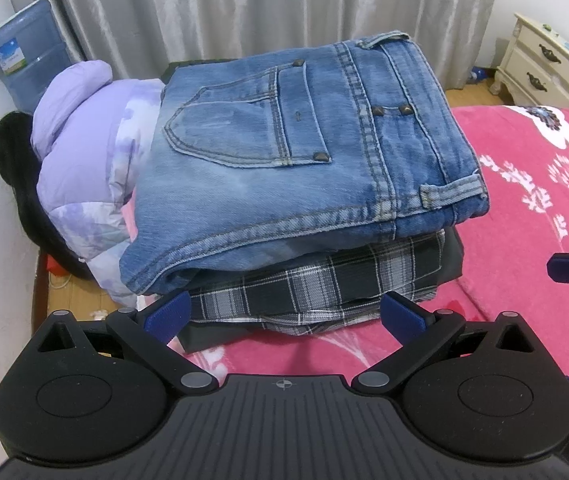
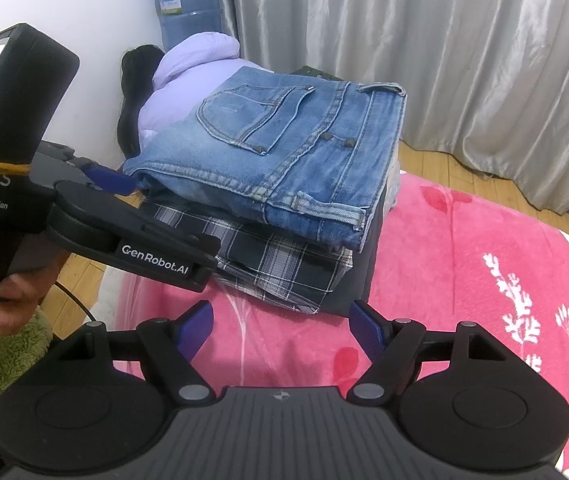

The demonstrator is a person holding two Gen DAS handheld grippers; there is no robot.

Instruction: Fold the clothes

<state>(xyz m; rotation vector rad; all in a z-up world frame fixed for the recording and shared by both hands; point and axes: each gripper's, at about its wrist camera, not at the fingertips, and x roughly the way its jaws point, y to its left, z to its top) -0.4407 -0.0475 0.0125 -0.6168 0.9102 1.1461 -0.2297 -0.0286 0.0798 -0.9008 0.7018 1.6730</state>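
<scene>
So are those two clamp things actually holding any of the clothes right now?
No. Both are open and empty: the left hand-held gripper sits at the plaid garment's edge, the right hand-held gripper over the pink blanket.

Folded jeans [image 2: 284, 152] top a plaid shirt [image 2: 280, 268] on the pink blanket [image 2: 464, 280]; right gripper [image 2: 280, 332] jaws gape, empty.

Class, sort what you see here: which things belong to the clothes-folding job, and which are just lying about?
Job: folded jeans, plaid garment, lilac jacket, left gripper, right gripper.
Lying about: water bottle, nightstand, curtain.
</scene>
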